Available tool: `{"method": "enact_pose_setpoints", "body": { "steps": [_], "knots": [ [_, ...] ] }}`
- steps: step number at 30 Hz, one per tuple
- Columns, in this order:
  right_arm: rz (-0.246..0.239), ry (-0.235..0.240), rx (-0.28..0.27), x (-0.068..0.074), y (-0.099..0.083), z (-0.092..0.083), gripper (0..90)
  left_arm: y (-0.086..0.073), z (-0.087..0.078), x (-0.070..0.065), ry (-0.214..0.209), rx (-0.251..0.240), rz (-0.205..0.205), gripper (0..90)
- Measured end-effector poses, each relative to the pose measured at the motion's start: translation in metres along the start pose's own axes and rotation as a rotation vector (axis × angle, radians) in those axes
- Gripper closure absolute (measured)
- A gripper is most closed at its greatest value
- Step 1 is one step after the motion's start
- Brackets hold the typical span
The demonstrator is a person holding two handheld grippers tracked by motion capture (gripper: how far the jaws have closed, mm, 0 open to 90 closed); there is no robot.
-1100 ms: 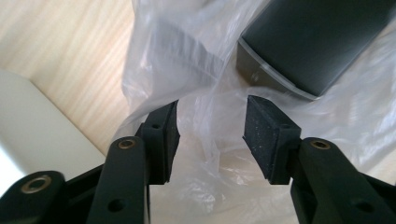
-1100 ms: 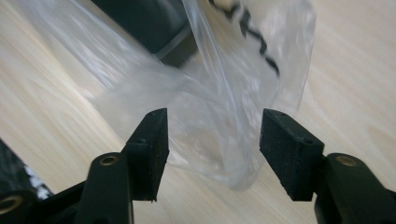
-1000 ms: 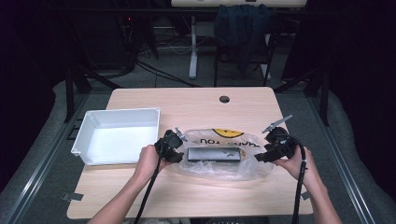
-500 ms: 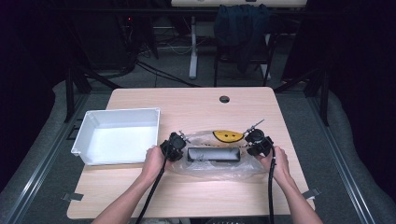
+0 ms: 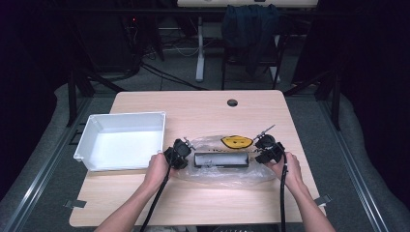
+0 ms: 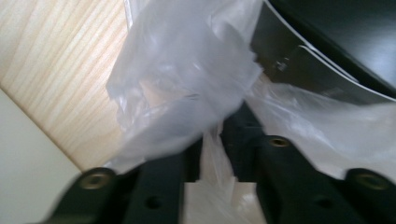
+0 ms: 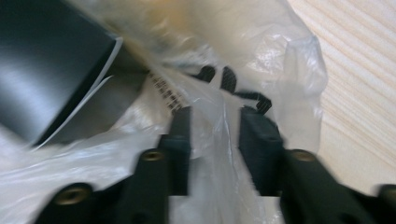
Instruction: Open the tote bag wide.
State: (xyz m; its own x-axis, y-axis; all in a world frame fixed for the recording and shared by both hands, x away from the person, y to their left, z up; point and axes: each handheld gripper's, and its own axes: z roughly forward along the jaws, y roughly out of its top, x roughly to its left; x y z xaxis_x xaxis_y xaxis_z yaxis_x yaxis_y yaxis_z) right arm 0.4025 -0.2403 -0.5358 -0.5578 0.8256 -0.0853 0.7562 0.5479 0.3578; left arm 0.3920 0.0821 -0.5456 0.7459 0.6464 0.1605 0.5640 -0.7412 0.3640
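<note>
High view: a clear plastic bag (image 5: 220, 162) lies flat on the light wooden worktop (image 5: 203, 104), near its front middle. Inside the bag sits a long black box (image 5: 221, 159), lying crosswise, and a yellow printed mark (image 5: 236, 141) shows on the film behind it. The left hand-held gripper (image 5: 183, 153) is at the bag's left end, just beside the box; the right hand-held gripper (image 5: 261, 151) is at the bag's right end. A hand grips each tool from the near side, with a cable trailing back from each. A white tray (image 5: 86, 145) stands to the left of the bag, close to the left hand-held gripper but apart from the bag.

Left gripper view: the jaws stand at a narrow gap after a slight opening just now, with a fold of the bag's film (image 6: 212, 154) between them. Whether the pads press on the film cannot be told. The black box (image 6: 327, 56) lies ahead at upper right, under the film. Bare worktop (image 6: 51, 65) shows at left.

Right gripper view: the jaws have just been opening and stand moderately apart, with loose film (image 7: 217, 140) lying in the gap and not pinched. The black box (image 7: 46, 60) lies at upper left inside the bag; worktop (image 7: 359, 70) shows at right.
</note>
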Motion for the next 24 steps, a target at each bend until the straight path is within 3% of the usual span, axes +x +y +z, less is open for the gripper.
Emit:
{"method": "enact_pose_setpoints", "body": {
  "steps": [2,3,7,8,9,14,17,24],
  "knots": [
    [0.014,0.04,-0.042,0.001,-0.004,-0.006,53.6,-0.001,-0.006,0.001,-0.024,-0.023,0.004,69.3],
    [-0.008,0.032,-0.023,0.0,-0.005,-0.011,48.7,-0.001,-0.01,0.002,-0.029,-0.027,0.003,64.2],
    [0.006,0.05,-0.06,0.004,-0.012,-0.02,34.9,-0.002,-0.02,0.002,-0.05,-0.051,0.028,46.9],
    [-0.025,0.055,-0.032,0.004,-0.012,-0.024,31.8,-0.001,-0.022,0.0,-0.062,-0.05,0.038,42.4],
    [-0.01,0.061,-0.051,0.006,-0.014,-0.024,29.0,-0.001,-0.025,-0.001,-0.064,-0.056,0.051,39.0],
    [-0.048,0.082,-0.021,0.01,-0.017,-0.031,19.3,0.0,-0.03,-0.007,-0.08,-0.063,0.084,23.9],
    [-0.051,0.098,-0.032,0.011,-0.018,-0.038,14.0,0.0,-0.033,-0.007,-0.088,-0.072,0.098,17.3],
    [-0.015,0.205,-0.173,0.004,-0.016,-0.067,8.9,0.001,-0.045,-0.002,-0.107,-0.117,0.111,11.0]
  ]
}}
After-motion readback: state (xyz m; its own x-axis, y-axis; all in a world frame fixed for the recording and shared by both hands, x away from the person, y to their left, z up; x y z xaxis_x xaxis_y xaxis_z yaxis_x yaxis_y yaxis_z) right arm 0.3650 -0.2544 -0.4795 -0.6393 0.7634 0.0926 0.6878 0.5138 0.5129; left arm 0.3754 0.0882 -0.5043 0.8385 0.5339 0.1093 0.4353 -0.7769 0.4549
